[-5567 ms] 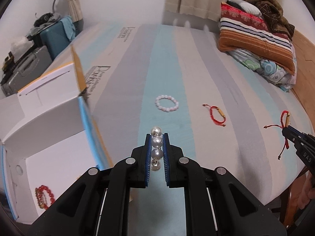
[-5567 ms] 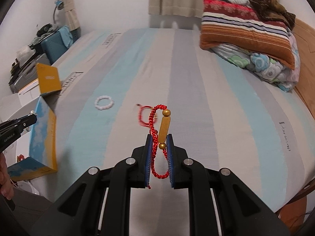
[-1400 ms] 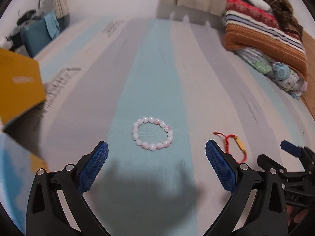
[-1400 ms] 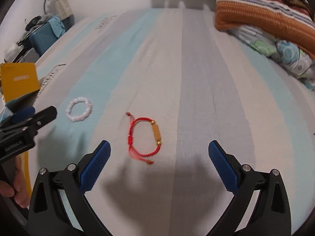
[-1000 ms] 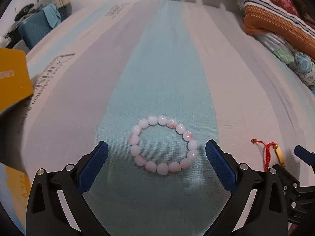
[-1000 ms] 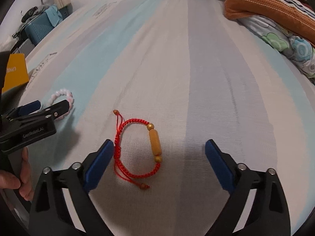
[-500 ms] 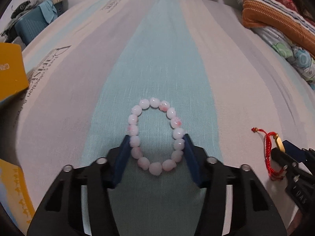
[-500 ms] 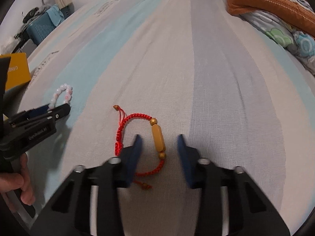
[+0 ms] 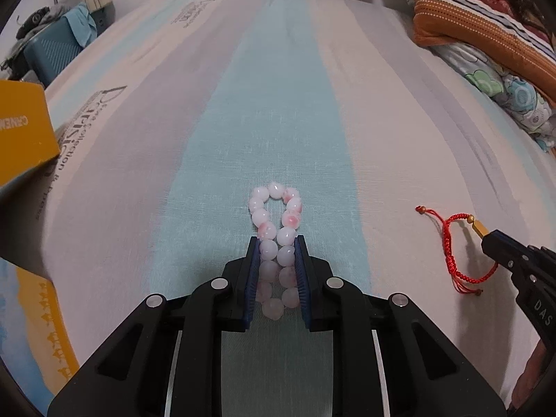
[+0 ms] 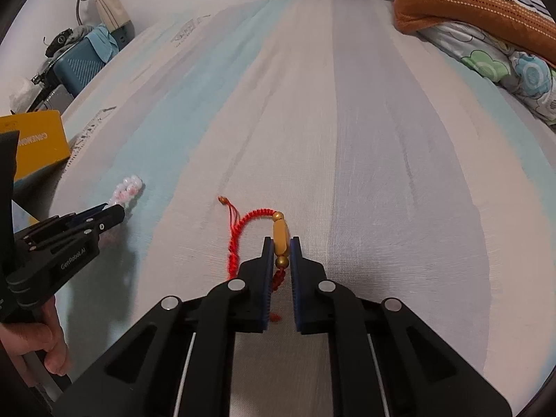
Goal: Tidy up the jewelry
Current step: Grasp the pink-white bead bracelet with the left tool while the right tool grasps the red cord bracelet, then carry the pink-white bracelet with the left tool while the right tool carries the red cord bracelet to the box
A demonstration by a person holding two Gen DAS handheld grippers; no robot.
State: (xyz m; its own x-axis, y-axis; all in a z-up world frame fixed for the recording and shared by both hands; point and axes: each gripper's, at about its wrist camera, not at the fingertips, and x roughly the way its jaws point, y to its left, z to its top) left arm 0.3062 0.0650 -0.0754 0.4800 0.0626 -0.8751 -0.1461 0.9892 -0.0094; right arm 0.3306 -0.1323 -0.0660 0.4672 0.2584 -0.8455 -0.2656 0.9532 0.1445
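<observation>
My left gripper (image 9: 277, 243) is closing its jaws on the pink-and-white bead bracelet (image 9: 260, 216). The pads squeeze it into a narrow loop that lies on the striped sheet (image 9: 278, 104). My right gripper (image 10: 280, 243) is shut on the red cord bracelet (image 10: 243, 222), with its gold tube bead between the pads and the cord trailing left on the sheet. In the left wrist view the right gripper (image 9: 488, 239) enters from the right edge, holding the red bracelet (image 9: 450, 246). The right wrist view shows the left gripper (image 10: 116, 213) at the left, with the pink beads (image 10: 128, 187) sticking out past its tip.
A yellow box flap (image 9: 21, 132) stands at the left edge of the bed, also seen as the yellow flap (image 10: 38, 142). Striped pillows and a floral quilt (image 9: 486, 34) lie at the far right. A blue suitcase (image 9: 52, 55) stands beyond the bed. A hand (image 10: 45, 340) holds the left gripper's handle.
Both grippers went from wide open over their bracelets to closed on them. The pink bracelet is squeezed from a round ring into a thin loop. Both hands rose slightly.
</observation>
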